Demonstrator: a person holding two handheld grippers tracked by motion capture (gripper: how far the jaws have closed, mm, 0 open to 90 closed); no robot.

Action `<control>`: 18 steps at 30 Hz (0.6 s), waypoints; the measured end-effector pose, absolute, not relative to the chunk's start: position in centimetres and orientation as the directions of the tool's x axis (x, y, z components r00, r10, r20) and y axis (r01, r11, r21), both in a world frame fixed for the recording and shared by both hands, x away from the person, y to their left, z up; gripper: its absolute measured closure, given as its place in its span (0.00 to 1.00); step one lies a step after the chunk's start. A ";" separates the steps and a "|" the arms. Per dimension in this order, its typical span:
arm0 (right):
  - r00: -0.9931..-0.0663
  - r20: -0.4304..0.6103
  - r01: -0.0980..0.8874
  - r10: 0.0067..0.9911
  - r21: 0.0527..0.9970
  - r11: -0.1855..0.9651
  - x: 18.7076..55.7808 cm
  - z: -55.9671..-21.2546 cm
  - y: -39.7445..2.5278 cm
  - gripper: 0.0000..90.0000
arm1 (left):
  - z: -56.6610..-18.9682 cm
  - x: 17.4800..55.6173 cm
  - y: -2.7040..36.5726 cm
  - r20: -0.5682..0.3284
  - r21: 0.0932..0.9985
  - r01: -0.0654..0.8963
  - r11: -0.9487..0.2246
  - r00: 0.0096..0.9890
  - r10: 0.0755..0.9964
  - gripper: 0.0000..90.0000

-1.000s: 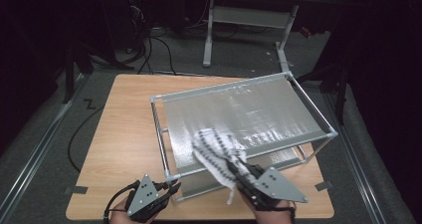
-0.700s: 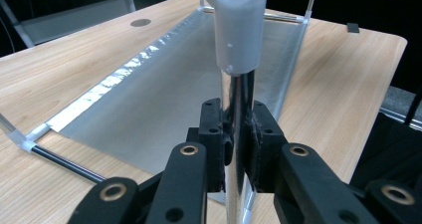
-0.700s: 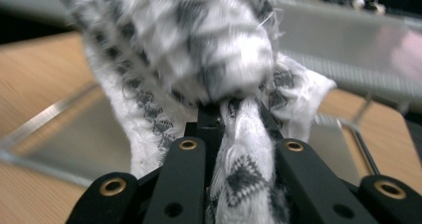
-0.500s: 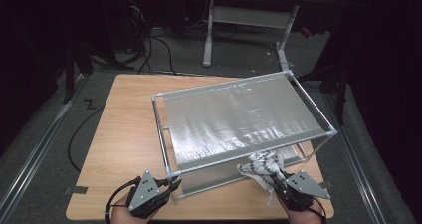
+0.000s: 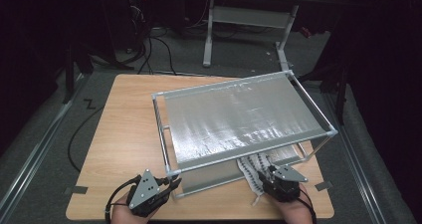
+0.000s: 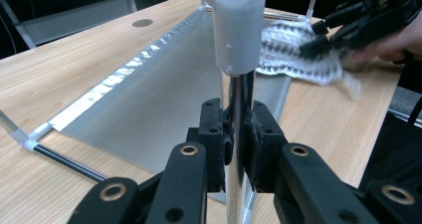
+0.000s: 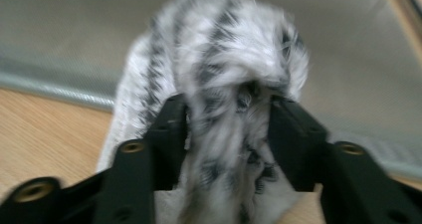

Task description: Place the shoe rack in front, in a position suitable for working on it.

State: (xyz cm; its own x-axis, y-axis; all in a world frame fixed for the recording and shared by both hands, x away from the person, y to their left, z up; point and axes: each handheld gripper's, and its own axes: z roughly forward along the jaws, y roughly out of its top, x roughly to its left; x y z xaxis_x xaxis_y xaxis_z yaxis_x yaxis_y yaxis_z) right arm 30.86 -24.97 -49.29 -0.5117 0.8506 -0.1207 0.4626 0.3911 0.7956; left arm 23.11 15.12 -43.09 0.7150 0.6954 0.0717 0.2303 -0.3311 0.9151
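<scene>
Left gripper (image 6: 238, 149) is clamped on the rack's near corner post (image 6: 238, 104), steadying the rack (image 5: 244, 122). Right gripper (image 7: 226, 129) has its jaws around a bunched striped cloth (image 7: 224, 59), which lies on the table (image 5: 124, 129) at the rack's near right edge, partly under the top shelf (image 5: 239, 114). Judgement: cloth looks grabbed but not placed; lifting and spreading or hanging it on the rack is likely left. Shelf top is bare.
</scene>
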 end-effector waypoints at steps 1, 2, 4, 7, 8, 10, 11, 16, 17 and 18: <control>-0.513 -0.121 0.468 0.850 0.791 0.395 31.0 -49.6 -24.9 0.52 | -43.1 23.1 15.1 0.072 0.915 0.231 -0.331 0.715 0.695 0.88; -0.513 -0.124 0.473 0.849 0.785 0.400 31.1 -49.8 -24.7 0.53 | -43.1 23.1 15.1 0.073 0.915 0.229 -0.332 0.715 0.695 0.88; -0.517 -0.137 0.480 0.845 0.771 0.418 31.4 -50.2 -24.6 0.54 | -43.1 23.2 15.3 0.072 0.915 0.231 -0.331 0.712 0.698 0.88; -0.515 -0.146 0.492 0.845 0.756 0.431 31.5 -50.5 -24.3 0.60 | -43.1 23.3 15.7 0.067 0.915 0.238 -0.325 0.704 0.707 0.88; -0.517 -0.134 0.495 0.846 0.759 0.423 31.6 -50.5 -24.3 0.61 | -43.1 23.3 15.8 0.066 0.915 0.241 -0.324 0.702 0.709 0.88; -0.517 -0.112 0.506 0.849 0.760 0.409 31.6 -50.5 -24.4 0.67 | -43.1 23.4 16.1 0.066 0.914 0.245 -0.322 0.695 0.716 0.88; -0.517 -0.107 0.508 0.849 0.760 0.405 31.6 -50.5 -24.3 0.71 | -43.1 23.4 16.2 0.066 0.915 0.246 -0.320 0.692 0.719 0.88; -0.542 -0.152 0.478 0.826 0.753 0.452 31.6 -50.5 -23.5 0.84 | -43.0 23.4 17.0 0.064 0.914 0.258 -0.312 0.670 0.740 0.88; -0.547 -0.157 0.475 0.823 0.751 0.459 31.7 -50.5 -23.3 0.84 | -43.0 23.4 17.2 0.063 0.915 0.260 -0.309 0.664 0.745 0.88; -0.551 -0.155 0.474 0.820 0.750 0.461 31.7 -50.5 -23.1 0.84 | -43.0 23.4 17.5 0.065 0.914 0.262 -0.309 0.659 0.749 0.88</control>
State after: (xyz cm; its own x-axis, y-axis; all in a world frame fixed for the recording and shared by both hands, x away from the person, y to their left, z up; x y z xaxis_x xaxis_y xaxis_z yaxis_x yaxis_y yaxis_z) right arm 31.73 -23.13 -50.46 -0.5511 0.8198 -0.1554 0.4743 0.4610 0.7501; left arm 23.41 17.46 -43.04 0.6592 0.7492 0.0645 0.2617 -0.3090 0.9143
